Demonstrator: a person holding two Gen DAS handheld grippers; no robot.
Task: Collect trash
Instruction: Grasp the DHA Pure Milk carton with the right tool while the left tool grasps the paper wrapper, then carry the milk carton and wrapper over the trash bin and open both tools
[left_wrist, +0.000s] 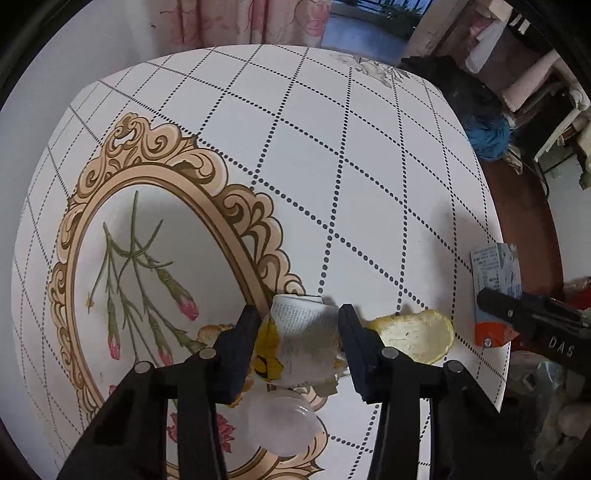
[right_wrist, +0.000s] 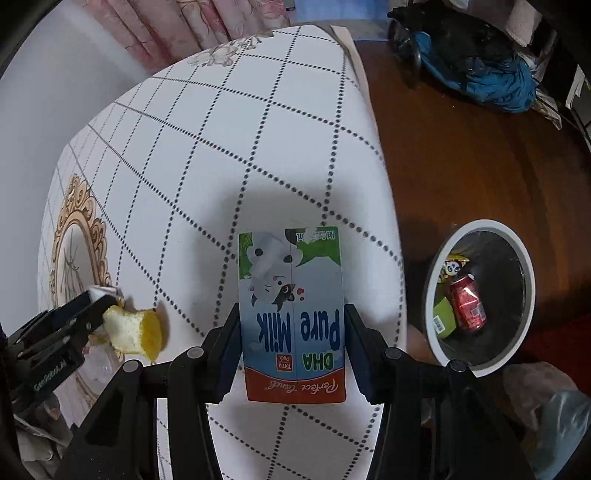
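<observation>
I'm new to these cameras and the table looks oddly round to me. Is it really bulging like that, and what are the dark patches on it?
Left wrist view: fisheye bending bows the tablecloth grid outward, and a soft shadow lies ahead of the left gripper. Right wrist view: the same curving, with a grey shadow beyond the milk carton; both pictures darken at their corners.

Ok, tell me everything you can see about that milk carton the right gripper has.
The milk carton is a flat-sided paperboard box, mostly blue with a green top band, a red bottom band, a cartoon cow and the words Pure Milk and DHA. It appears upside down to the right wrist camera. Its far end looks torn or opened. It sits between the right gripper fingers, which press its two sides, over the tablecloth near the table's right edge. In the left wrist view it shows at the edge.
</observation>
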